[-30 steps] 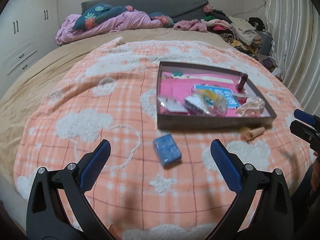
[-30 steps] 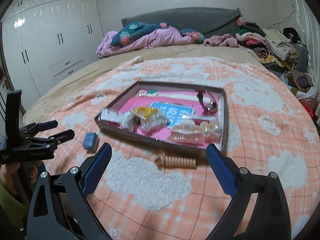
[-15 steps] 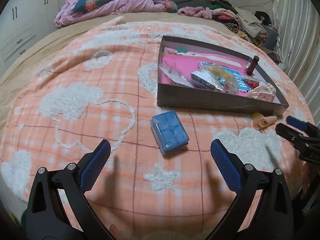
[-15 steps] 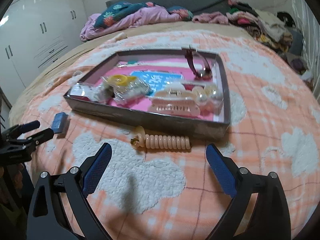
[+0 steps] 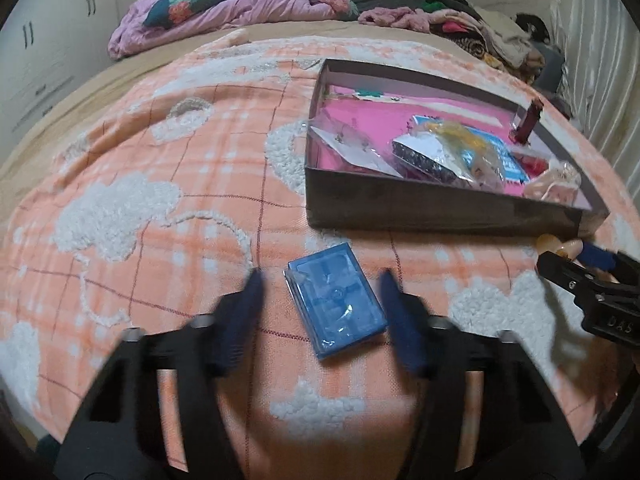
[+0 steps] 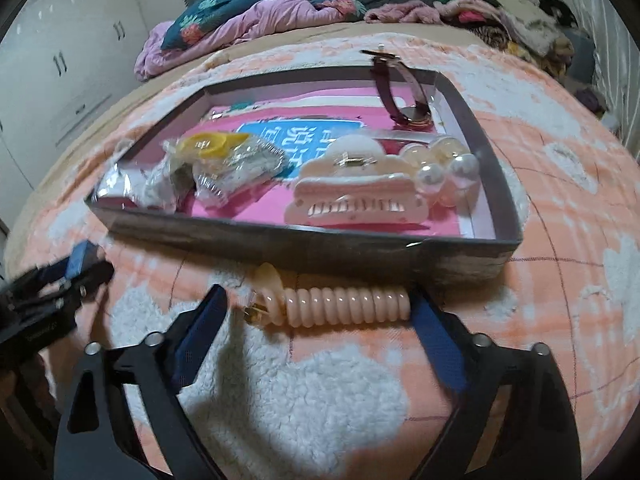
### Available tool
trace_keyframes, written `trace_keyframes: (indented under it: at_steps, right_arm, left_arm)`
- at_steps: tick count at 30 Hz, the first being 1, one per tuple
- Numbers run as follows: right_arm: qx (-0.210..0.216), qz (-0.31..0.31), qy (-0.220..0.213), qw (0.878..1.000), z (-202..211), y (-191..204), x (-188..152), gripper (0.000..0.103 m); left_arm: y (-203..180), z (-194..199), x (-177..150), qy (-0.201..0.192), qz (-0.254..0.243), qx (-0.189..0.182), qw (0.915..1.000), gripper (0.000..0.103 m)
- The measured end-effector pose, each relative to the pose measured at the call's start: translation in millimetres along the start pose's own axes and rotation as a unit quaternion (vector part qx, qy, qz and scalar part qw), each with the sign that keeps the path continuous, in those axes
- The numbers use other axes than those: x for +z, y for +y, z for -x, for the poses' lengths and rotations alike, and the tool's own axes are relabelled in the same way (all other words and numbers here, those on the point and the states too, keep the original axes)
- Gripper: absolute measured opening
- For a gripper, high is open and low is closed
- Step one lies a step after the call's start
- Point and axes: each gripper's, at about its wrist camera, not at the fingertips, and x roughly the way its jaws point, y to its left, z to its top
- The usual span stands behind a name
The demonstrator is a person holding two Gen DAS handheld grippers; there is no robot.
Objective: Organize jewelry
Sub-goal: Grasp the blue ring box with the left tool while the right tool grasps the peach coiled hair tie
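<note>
1. Left wrist view: my left gripper (image 5: 320, 304) fills the bottom of the frame, its blue-padded fingers (image 5: 240, 320) blurred because they're closing right now.
2. Between them, at centre frame, lies the small blue box (image 5: 336, 300) flat on the orange plaid blanket (image 5: 160, 208). The right pad looks very close to the box edge, the left pad stands a little off it; I can't call a grip yet.
3. Upper right of the frame: the dark tray (image 5: 420, 210) with a pink lining, holding plastic-wrapped pieces and a dark red watch leaning at its far right corner.
4. Far right edge: my right gripper (image 5: 592, 264) pokes in just below the tray's near corner, with a peach-coloured end of something beside its tip.
5. Right wrist view: the right gripper (image 6: 316, 320) comes up from the bottom, its fingers (image 6: 200, 332) also closing, one on each side of the peach spiral hair tie (image 6: 344, 304).
6. The hair tie lies lengthwise between them on the blanket, just in front of the tray wall (image 6: 280, 244). The right pad seems at its end; the left is clear of it.
7. Inside the tray: a cream claw clip (image 6: 352, 192) near the front, pearl beads (image 6: 448, 176) to its right, the watch (image 6: 404, 96) in the back right corner.
8. Left edge of this frame: the left gripper (image 6: 76, 272) shows dark and blurred.
</note>
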Motion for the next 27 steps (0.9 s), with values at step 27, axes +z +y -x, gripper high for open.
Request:
trace_keyframes:
  at_steps: [27]
  right_arm:
    - [0.099,0.058,-0.093,0.989,97.9,14.4,7.6,0.072]
  left_arm:
    - [-18.8,89.4,26.1,-0.082,-0.015,-0.062,0.9946,0.027]
